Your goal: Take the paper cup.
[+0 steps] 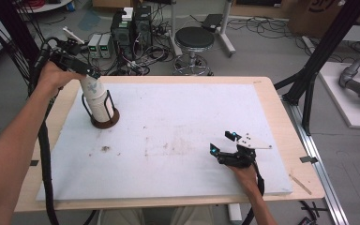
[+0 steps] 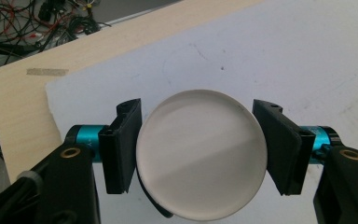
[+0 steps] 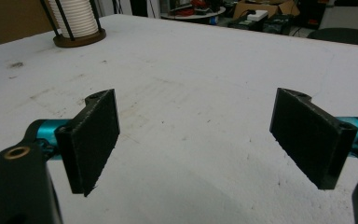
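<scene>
Cups (image 1: 96, 96), white and stacked bottom-up, stand in a dark wire holder (image 1: 106, 119) at the far left of the white worktop (image 1: 178, 136). The left tongs (image 1: 77, 65) come down from above on the top of the stack. In the left gripper view the round bottom of the uppermost cup (image 2: 201, 154) lies between the two black jaws, which sit right at its sides; the left jaw looks to touch the wall, the right one stands just off it or barely on it, so I cannot tell whether the grip is already firm. Well apart, at the right near the front edge, the right tongs (image 1: 227, 143) rest low over the worktop with the jaws spread wide and nothing between them; the right gripper view shows the bare surface ahead and the holder with its stack (image 3: 74, 18) far off.

The step in hand appears to be taking the top cup off the stack. The next move calls for a steady squeeze, gentle enough not to crush the thin wall, then a straight lift up along the holder's rods so that only one cup comes away and the holder stays put.
</scene>
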